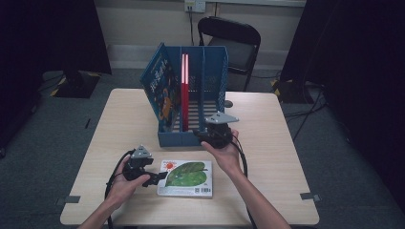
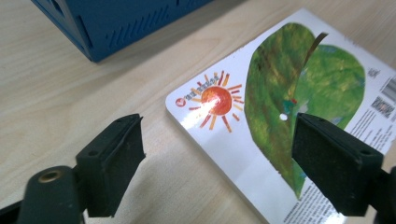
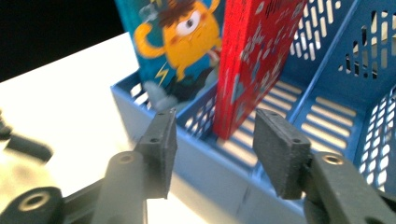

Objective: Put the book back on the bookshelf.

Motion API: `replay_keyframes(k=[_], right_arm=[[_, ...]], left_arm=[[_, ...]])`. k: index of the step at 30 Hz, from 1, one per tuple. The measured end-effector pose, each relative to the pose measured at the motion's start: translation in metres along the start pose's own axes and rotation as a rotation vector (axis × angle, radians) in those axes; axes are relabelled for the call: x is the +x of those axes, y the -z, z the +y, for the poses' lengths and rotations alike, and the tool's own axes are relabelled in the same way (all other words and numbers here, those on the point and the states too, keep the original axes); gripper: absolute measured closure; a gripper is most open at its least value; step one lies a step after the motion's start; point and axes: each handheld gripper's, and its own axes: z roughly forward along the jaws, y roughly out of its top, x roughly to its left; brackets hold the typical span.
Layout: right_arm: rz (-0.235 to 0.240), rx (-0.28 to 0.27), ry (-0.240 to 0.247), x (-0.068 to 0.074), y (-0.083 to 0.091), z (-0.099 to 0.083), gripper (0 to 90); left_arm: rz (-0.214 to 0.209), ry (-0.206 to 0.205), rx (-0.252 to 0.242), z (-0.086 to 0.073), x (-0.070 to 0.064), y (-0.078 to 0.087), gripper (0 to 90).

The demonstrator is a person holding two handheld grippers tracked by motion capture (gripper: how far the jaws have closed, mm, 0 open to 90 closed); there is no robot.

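While the left claw (image 1: 161, 177) sits low over the table (image 1: 119, 119) with its jaws spread wide and nothing between them, the flat picture book (image 1: 186, 178) lies face-down just beside it, near the front edge. In the left gripper view the book (image 2: 289, 121) is a thick, stiff board with rounded corners and a glossy white cover; a big painted green leaf, an orange-red sun with short rays, and a barcode panel at the far end mark it. One blocky black jaw hangs over bare wood, the other over the leaf, so the claw straddles the book's long edge without touching it as far as the pictures tell.

Light, pale wood grain covers the table, smooth and matte. Behind the book stands a blue plastic file rack (image 1: 214, 76), boxy, with upright dividers and walls pierced by rows of small slots. A blue book (image 1: 160, 90) with a cartoon figure leans tilted in the left compartment, and a thin red book (image 1: 185, 90) stands upright against the next divider.

Just at the front lip of the rack, the right claw (image 1: 203, 137) is held in a hand (image 1: 224, 152), jaws parted and holding nothing. In the right gripper view its dark ribbed pads (image 3: 285, 154) frame the lower corner of the red book (image 3: 252, 65), with the slotted blue floor of the rack (image 3: 327, 116) beyond.
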Motion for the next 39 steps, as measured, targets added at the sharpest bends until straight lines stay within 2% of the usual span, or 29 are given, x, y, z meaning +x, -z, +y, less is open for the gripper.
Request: replay_keyframes(k=[3,4,6,8,11,13,15,17,22,25,27,28,30,33,39], right_arm=[[-0.005,0.037,0.032,0.004,0.012,-0.014,41.9],[0.011,0.045,0.037,0.005,0.015,-0.020,40.9],[0.043,0.069,0.031,0.006,0.020,-0.032,37.1],[0.058,0.097,0.019,0.007,0.023,-0.046,35.2],[0.102,0.109,-0.016,0.010,0.024,-0.070,35.2],[0.112,0.126,-0.015,0.012,0.024,-0.077,34.5],[0.119,0.157,-0.012,0.013,0.024,-0.082,33.4],[0.118,0.182,-0.003,0.015,0.026,-0.089,34.8],[0.119,0.243,-0.012,0.017,0.029,-0.105,27.3],[0.154,0.253,-0.045,0.015,0.028,-0.115,25.6],[0.158,0.271,-0.056,0.017,0.023,-0.119,24.6],[0.175,0.265,-0.065,0.018,0.022,-0.120,24.3],[0.180,0.263,-0.064,0.022,0.020,-0.120,23.7],[0.186,0.260,-0.059,0.026,0.019,-0.122,17.1],[0.197,0.252,-0.082,0.024,0.018,-0.125,15.5]], left_arm=[[-0.003,0.005,0.020,-0.001,0.000,-0.005,18.6],[0.001,0.006,0.018,-0.001,0.000,-0.006,19.4],[0.001,0.002,0.018,0.000,-0.001,-0.007,21.0],[0.021,-0.001,0.018,0.001,-0.002,-0.008,23.0],[0.008,0.022,0.007,0.001,-0.002,-0.011,27.0],[0.009,0.028,0.006,0.001,-0.001,-0.013,28.6],[-0.013,0.016,0.006,0.000,0.000,-0.014,28.8],[-0.010,0.013,0.011,0.000,-0.001,-0.016,28.2],[-0.009,0.009,0.036,-0.001,-0.002,-0.021,28.8],[-0.011,0.003,0.038,0.000,-0.004,-0.023,29.9],[-0.017,0.008,0.039,0.000,-0.004,-0.024,29.4],[-0.026,0.022,0.034,0.000,-0.004,-0.025,29.3],[-0.029,0.022,0.030,-0.001,-0.003,-0.026,28.2],[-0.029,0.021,0.026,-0.001,-0.003,-0.026,27.4],[-0.014,0.027,0.020,0.001,-0.003,-0.030,24.0]])
